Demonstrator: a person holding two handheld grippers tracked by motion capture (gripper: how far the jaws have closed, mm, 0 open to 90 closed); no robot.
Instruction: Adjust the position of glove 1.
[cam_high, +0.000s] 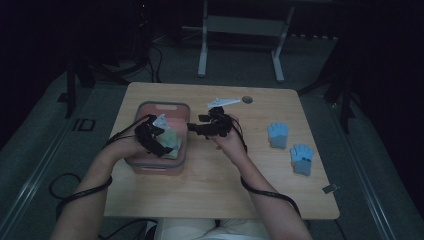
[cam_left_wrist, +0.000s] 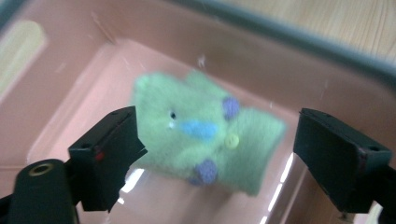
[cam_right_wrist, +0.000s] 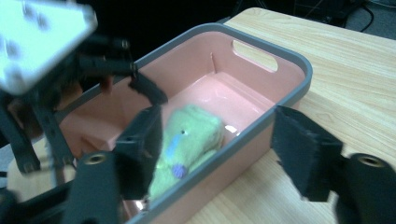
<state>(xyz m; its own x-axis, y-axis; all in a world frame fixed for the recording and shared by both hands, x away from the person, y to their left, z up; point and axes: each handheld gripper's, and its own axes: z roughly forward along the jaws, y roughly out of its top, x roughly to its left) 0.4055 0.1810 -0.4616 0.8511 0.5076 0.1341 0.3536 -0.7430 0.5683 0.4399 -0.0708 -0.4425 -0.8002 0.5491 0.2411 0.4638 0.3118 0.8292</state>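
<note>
My left claw (cam_high: 161, 131): it hangs over the pink plastic bin with the grey rim (cam_high: 163, 105). Its jaws are wide apart and hold nothing.

My right claw (cam_high: 196, 128): it sits just past the bin's right wall, pointing in at it. Its jaws are apart too, with nothing between them.

The toy: a soft green fuzzy cloth toy (cam_left_wrist: 205, 142) with a blue patch and small purple and yellow buttons. It lies flat on the bin's floor, let go, touching no claw.

Where the toy lies from me: right under my left claw, in the gap between its two black pads (cam_left_wrist: 109, 151). From my right claw (cam_right_wrist: 217, 154) it lies ahead and a bit low, behind the bin's grey rim (cam_right_wrist: 261, 121).

Long way of the toy: in the left gripper view it runs slanted from one pad to the other, so those jaws would close on its ends, not its sides. I think a turn of the hand would help if I grab it again.

Which hand is nearer: the left one, by a lot. The right one has the bin's wall in the way.

Still out: two light blue gloves (cam_high: 290, 146) lie on the wooden worktop (cam_high: 220, 190), well off to my right. My right hand (cam_high: 227, 141) is the nearer one for them, I think.

Far side: a white flat piece (cam_high: 223, 102) lies near the worktop's back edge.
</note>
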